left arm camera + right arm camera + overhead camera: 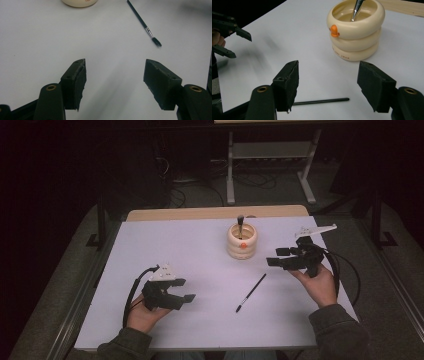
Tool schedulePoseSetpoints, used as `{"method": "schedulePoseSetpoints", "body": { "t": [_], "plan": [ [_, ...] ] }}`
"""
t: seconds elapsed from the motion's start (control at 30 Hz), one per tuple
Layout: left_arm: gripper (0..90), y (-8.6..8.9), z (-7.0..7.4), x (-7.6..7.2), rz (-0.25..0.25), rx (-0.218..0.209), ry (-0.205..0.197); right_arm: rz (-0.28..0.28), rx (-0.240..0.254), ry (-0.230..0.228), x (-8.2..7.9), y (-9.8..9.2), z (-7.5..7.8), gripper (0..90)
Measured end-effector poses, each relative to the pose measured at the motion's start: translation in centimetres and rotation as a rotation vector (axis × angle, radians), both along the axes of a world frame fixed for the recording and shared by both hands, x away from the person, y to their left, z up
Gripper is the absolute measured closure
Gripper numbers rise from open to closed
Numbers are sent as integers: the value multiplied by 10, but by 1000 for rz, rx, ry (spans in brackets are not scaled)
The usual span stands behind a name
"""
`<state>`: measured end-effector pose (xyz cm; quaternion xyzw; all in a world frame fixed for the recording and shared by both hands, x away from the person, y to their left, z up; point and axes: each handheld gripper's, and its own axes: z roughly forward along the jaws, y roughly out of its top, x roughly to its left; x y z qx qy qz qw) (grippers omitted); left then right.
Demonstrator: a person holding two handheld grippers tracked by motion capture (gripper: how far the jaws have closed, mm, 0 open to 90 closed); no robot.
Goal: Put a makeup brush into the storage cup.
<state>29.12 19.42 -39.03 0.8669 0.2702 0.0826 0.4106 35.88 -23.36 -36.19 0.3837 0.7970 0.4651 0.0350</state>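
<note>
A cream ringed holder (242, 241) with an orange knob stands at the table's far middle, a brush (240, 222) upright inside it. The holder (355, 31) looms close in the right gripper view. A thin black brush (251, 293) lies loose on the white table between the hands; its bristle end (156, 41) points toward the person. My left gripper (183, 290) is open and empty at the near left, low over the table. My right gripper (277, 257) is open and empty, held right of the holder. The loose brush's handle (322, 101) lies just beyond the right gripper's jaws.
The white table (175, 250) has a wooden strip along its far edge (215, 212). Beyond it stand a metal frame (270, 165) and cables on a dark floor. Cables trail from both grippers. My left gripper (229, 40) is also seen at the left of the right gripper view.
</note>
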Motion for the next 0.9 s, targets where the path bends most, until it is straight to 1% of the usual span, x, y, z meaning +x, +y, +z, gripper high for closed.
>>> {"method": "schedulePoseSetpoints", "body": {
  "t": [0.03,0.07,0.13,0.17,0.2,0.23,0.43,0.53,0.57,0.63,0.67,0.73,0.77,0.83,0.87,0.9],
  "plan": [
    [345,-1,0,0,2,-4,0,-1,-2,-5,-4,-3,-3,321],
    [345,-2,0,0,2,-6,6,-1,-2,-5,-4,-3,-3,321],
    [345,-4,0,1,-5,1,1,-3,-20,0,-8,-5,-4,310],
    [345,-6,-1,1,2,-16,6,-4,-24,-3,-9,-6,-4,312],
    [346,-7,0,1,-4,-11,8,-5,-18,-15,-11,-7,-5,318],
    [346,-8,-1,1,-5,-16,9,-8,-11,-14,-14,-8,-6,314],
    [351,-22,1,1,-29,2,14,-7,-24,-24,-23,-9,-13,307],
    [362,-33,1,2,-42,8,23,-6,-42,-20,-27,-9,-18,301],
    [366,-37,1,3,-48,15,29,-7,-52,-16,-28,-9,-19,296],
    [368,-47,2,4,-64,43,23,-8,-59,-22,-30,-10,-20,296],
    [371,-52,3,5,-69,49,17,-8,-54,-36,-31,-11,-21,300],
    [377,-60,4,5,-81,55,16,-10,-58,-33,-33,-12,-23,296],
    [382,-66,4,6,-92,70,15,-10,-58,-34,-34,-12,-24,296],
    [384,-76,4,7,-97,67,24,-9,-62,-32,-35,-14,-27,294],
    [386,-79,5,8,-101,75,23,-9,-63,-22,-35,-14,-28,289],
    [386,-85,4,9,-93,61,31,-8,-63,-23,-36,-14,-28,290]
  ]
}}
